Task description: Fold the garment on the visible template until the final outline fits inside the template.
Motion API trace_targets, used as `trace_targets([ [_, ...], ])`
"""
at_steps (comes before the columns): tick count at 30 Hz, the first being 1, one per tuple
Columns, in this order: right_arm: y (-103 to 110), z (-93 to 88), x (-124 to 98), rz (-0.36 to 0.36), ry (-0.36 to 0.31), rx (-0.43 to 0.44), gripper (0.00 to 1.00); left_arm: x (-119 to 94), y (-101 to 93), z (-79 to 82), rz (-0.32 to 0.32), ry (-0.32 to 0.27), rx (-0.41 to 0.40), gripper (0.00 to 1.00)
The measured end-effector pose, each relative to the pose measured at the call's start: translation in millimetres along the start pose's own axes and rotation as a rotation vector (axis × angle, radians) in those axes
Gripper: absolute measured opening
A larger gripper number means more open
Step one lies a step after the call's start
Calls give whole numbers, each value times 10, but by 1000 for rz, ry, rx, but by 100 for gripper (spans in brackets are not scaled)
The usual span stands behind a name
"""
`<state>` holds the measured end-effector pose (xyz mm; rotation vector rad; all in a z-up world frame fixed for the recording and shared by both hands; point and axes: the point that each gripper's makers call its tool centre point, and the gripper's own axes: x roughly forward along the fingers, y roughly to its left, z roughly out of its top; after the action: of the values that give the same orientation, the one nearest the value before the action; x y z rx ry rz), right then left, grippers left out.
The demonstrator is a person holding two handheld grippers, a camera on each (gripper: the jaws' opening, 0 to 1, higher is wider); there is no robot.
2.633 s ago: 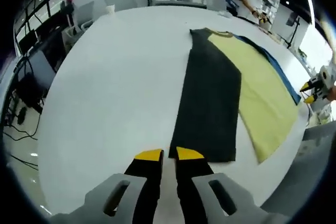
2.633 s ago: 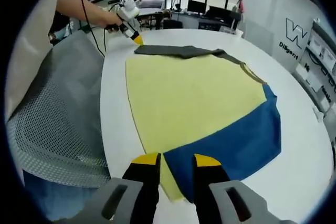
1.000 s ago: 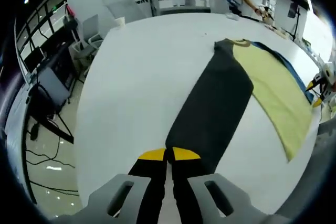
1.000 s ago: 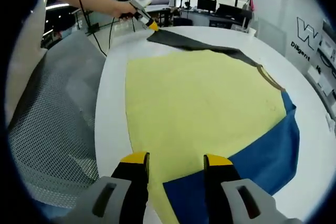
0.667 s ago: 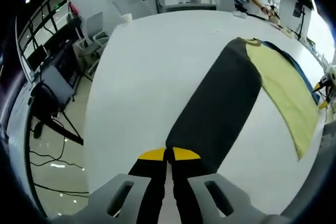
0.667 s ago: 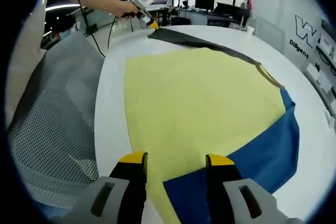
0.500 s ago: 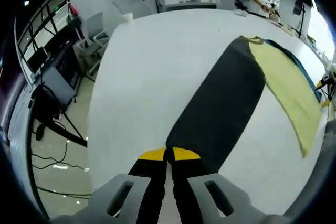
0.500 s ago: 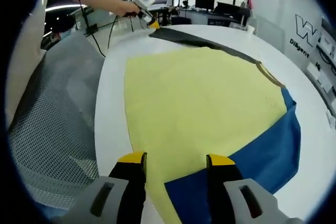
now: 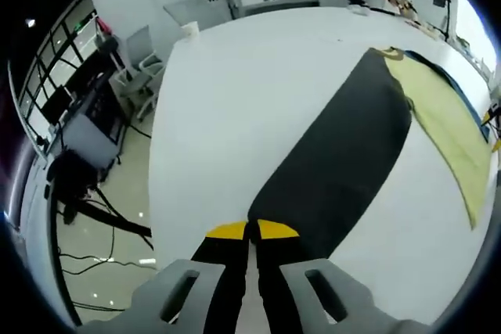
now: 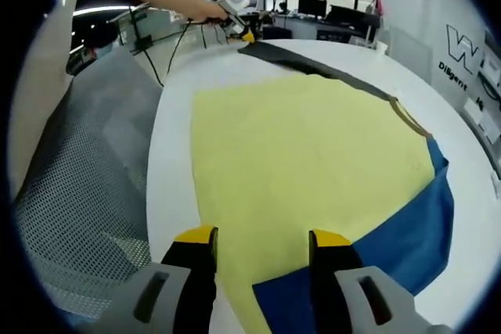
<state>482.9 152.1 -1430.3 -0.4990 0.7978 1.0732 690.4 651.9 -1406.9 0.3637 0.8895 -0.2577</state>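
Now left gripper fingers pinched tight on dark corner of the garment, lifted off white bench. Right gripper fingers wide apart over yellow panel, touching nothing. Vs 0.5 s ago: dark strip stretched further. Office w/ desks, shelves behind.

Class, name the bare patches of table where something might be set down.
Bare white table runs from the dark sleeve to the table edge; a narrower strip lies between the yellow garment and the mesh chair. It is crowded where the left gripper clamps the sleeve.
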Motion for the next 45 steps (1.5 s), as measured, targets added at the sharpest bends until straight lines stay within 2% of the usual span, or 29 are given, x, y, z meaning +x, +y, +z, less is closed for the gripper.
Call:
trace_targets([
  [11, 84, 30, 42, 32, 8, -26, 43, 190, 192, 137, 11, 3, 49, 4],
  [14, 94, 31, 47, 36, 10, -25, 43, 230, 209, 133, 7, 14, 45, 4],
  [20, 117, 3, 62, 45, 18, -20, 43, 303, 229, 102, 9, 30, 105, 4],
  [24, 126, -18, 66, 50, 23, -19, 43, 349, 247, 109, 10, 30, 116, 4],
  [31, 131, -43, 66, 53, 30, -12, 43, 382, 235, 81, 1, 42, 115, 4],
  [39, 151, -51, 79, 56, 33, -9, 43, 406, 255, 119, -1, 41, 104, 4],
  [45, 160, -66, 85, 58, 36, -6, 43, 360, 226, 51, -20, 72, 69, 4],
])
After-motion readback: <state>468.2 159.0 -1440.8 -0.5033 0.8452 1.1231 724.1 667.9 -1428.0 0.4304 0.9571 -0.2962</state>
